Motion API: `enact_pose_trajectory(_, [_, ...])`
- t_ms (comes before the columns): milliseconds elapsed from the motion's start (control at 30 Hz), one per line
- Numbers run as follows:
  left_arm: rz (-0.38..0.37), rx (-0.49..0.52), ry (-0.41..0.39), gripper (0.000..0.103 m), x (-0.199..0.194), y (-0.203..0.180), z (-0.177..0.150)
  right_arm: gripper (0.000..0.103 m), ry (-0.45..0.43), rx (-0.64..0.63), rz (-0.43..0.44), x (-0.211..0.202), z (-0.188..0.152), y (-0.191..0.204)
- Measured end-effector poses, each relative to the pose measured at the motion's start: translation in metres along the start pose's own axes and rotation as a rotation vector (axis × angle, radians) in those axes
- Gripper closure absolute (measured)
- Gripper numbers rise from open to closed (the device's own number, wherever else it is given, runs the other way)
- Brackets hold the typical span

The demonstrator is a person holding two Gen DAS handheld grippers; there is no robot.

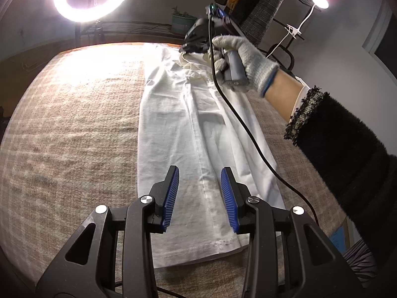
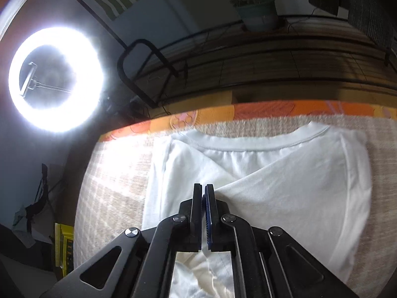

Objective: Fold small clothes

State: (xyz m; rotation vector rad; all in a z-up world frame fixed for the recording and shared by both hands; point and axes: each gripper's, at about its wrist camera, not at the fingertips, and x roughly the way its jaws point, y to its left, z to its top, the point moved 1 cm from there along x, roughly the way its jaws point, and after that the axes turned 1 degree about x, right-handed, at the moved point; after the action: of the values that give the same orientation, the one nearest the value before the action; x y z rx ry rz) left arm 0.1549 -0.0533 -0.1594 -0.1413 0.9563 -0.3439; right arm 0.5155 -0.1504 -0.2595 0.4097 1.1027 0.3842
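Shirt point(image 1: 188, 134) lies narrow-folded on the counter point(image 1: 74, 129). Right gripper point(image 2: 204, 191) jaws together, probably pinching fabric. Left gripper point(image 1: 199, 186) jaws apart, empty, above the hem.

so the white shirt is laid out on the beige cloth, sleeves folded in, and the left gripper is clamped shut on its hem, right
Not quite. The left gripper is open, its blue pads apart over the white shirt's hem and gripping nothing, as the left wrist view shows. The rest holds: the shirt lies on the beige cloth with its sleeves folded in.
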Motion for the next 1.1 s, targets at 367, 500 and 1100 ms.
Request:
enact_pose_trajectory(367, [0.033, 0.004, -0.035, 0.068, -0.005, 0.011, 0.001, 0.062, -0.112, 0.001, 0.109, -0.108, -0.019, -0.006])
enact_pose_trajectory(500, [0.046, -0.014, -0.032, 0.068, -0.008, 0.02, -0.007, 0.062, -0.139, -0.034, 0.062, -0.18, -0.075, -0.014])
enact_pose_trajectory(1100, [0.01, -0.16, 0.091, 0.059, 0.01, 0.059, -0.067, 0.062, 0.105, 0.051, 0.107, -0.213, -0.358, -0.056])
